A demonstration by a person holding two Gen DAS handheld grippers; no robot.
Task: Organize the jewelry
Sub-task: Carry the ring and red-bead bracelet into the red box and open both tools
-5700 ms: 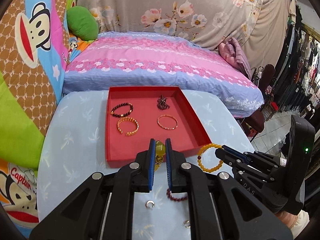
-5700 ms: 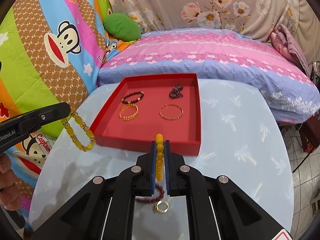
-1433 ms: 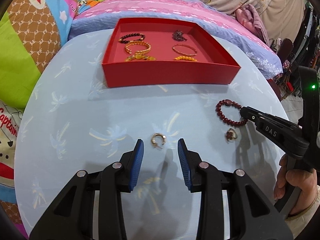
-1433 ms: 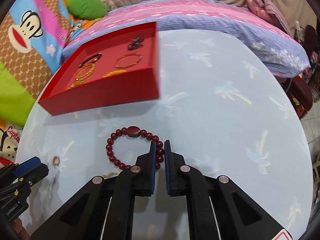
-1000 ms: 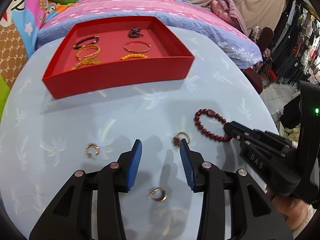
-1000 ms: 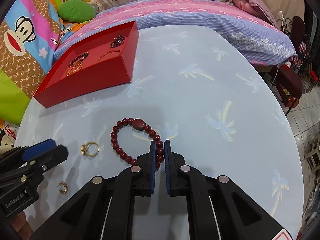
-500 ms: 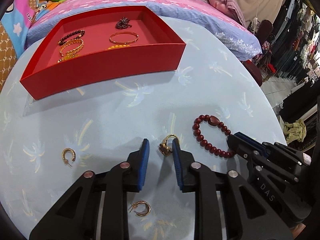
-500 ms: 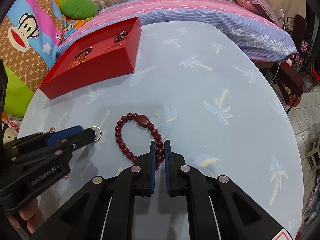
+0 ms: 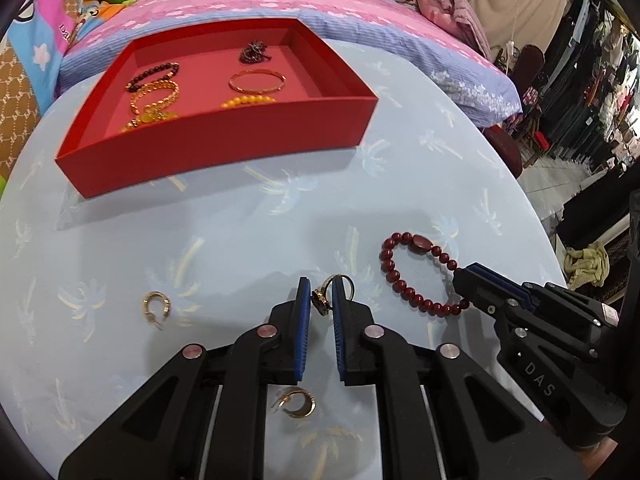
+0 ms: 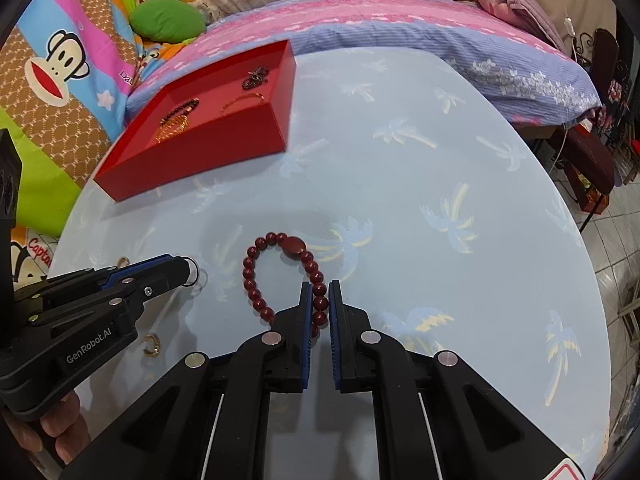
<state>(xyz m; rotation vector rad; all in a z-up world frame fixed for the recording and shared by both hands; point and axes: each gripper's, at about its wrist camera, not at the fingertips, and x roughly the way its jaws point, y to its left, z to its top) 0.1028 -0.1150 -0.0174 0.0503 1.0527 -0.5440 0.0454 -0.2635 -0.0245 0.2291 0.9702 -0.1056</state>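
My left gripper (image 9: 321,294) is shut on a gold ring with a dark top (image 9: 323,301), low over the table; the ring's loop pokes out of the fingertips in the right wrist view (image 10: 195,269). My right gripper (image 10: 319,298) is shut on a dark red bead bracelet (image 10: 276,268), which lies on the pale blue tablecloth; it also shows in the left wrist view (image 9: 404,276). The red tray (image 9: 224,152) stands farther back and holds several bracelets and a dark chain.
Two gold hoop earrings lie on the cloth: one to the left (image 9: 154,307), one under my left gripper (image 9: 296,402). A pink and blue pillow (image 10: 400,20) lies behind the round table. The table edge drops to a tiled floor at right (image 10: 616,248).
My left gripper moved from the left earring to the ring and closed on it. My right gripper stayed shut on the red bracelet, which shifted slightly.
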